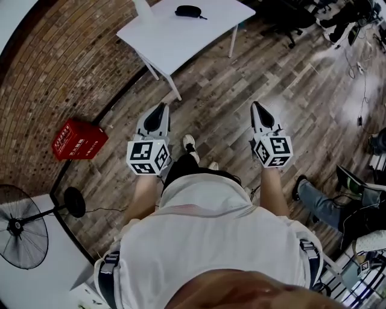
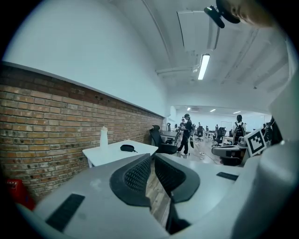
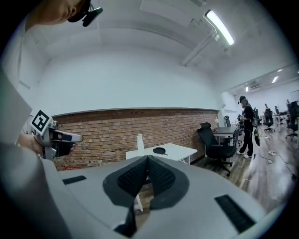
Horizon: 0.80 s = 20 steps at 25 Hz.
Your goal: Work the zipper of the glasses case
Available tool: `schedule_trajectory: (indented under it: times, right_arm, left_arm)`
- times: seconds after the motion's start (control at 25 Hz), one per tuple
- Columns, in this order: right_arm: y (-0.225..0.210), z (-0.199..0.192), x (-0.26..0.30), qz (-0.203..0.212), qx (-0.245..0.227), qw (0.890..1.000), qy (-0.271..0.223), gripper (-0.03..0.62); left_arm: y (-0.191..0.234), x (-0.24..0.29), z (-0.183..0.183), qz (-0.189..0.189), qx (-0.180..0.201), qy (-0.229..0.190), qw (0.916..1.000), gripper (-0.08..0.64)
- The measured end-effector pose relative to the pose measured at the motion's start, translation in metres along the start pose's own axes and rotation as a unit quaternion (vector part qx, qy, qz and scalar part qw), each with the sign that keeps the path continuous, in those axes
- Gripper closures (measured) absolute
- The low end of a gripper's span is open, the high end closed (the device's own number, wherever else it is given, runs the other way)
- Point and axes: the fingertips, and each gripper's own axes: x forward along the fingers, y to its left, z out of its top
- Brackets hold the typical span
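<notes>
Black against the white table (image 1: 199, 42), the glasses case (image 1: 188, 11) lies well ahead of us across the plank floor (image 1: 217, 90), and neither tool is anywhere near it. We hold the left gripper (image 1: 161, 108) and right gripper (image 1: 256, 107) out in front at about the same level, both clenched on nothing, jaws pressed together.

Seen from the head camera, the case's long axis runs across our path, with a thin tail (image 1: 203, 17), perhaps the zipper pull, at its right end. A white bottle (image 1: 143, 7) stands near it, to the left.

The case sits between the lines of our two tools but closer to the left one, so we judge the left hand marginally nearer. Both gripper views show the case on the tabletop beyond the shut jaws.
</notes>
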Motion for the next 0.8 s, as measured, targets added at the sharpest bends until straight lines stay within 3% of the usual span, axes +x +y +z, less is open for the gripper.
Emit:
schedule_trajectory:
  times: [0.4,0.8]
  right_arm:
    - [-0.047,0.005,0.037,-0.04,-0.01,0.999,0.022,0.54]
    - [-0.074,0.064,0.145,-0.048,-0.04,0.998,0.024,0.54]
  left_arm:
    - [0.012,0.081,0.012,-0.034,-0.011,-0.002,0.9994,0.522]
    - [0.071,0.176,0.051,-0.053,-0.032,-0.009,0.998,0.522]
